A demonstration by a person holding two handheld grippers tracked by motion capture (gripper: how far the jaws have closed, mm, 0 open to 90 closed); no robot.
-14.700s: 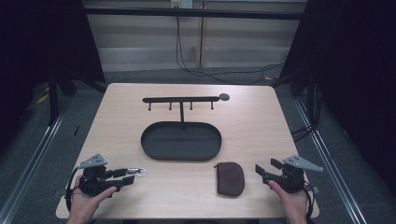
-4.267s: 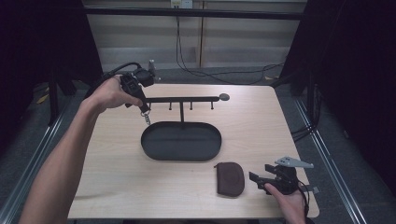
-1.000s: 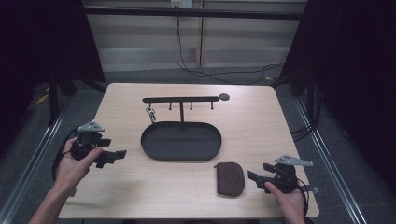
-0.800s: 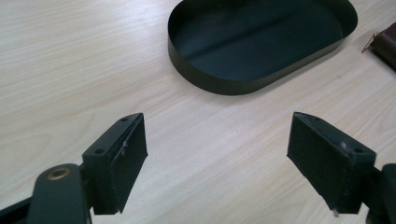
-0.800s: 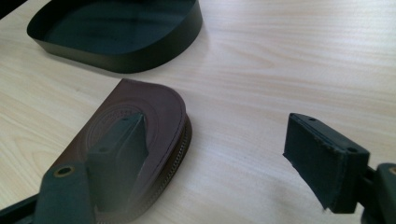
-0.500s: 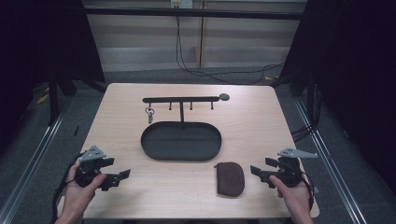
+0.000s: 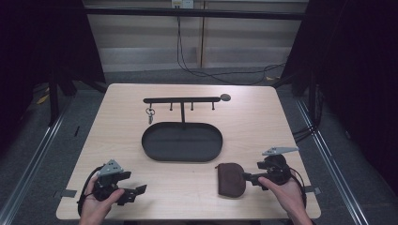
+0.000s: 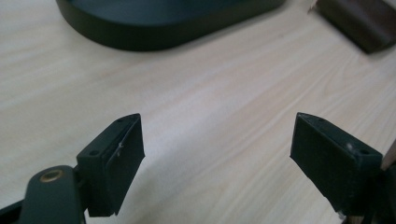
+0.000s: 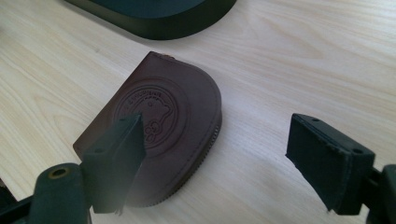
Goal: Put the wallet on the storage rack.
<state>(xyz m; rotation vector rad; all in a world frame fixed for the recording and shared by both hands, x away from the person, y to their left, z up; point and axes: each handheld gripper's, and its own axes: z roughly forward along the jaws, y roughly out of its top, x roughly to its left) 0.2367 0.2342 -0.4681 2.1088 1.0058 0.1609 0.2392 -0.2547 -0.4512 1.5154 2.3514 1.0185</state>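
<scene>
Brown leather pouch (image 7: 230, 179) is seen from the high view lying on the surface (image 7: 263, 122), just before the right gripper (image 7: 251, 177). Left gripper (image 8: 215, 154) fingers are spread, empty. Right gripper fingers (image 9: 116, 158), having just been opening, are spread over the pouch for grasping.

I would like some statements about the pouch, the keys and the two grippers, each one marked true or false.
1. The brown pouch lies flat on the table. True.
2. The keys lie inside the black tray. False: they hang from the rack above it.
3. The right gripper is clamped on the pouch. False: its jaws stand open, close over the pouch.
4. The left gripper is open with only bare table between its jaws. True.
</scene>
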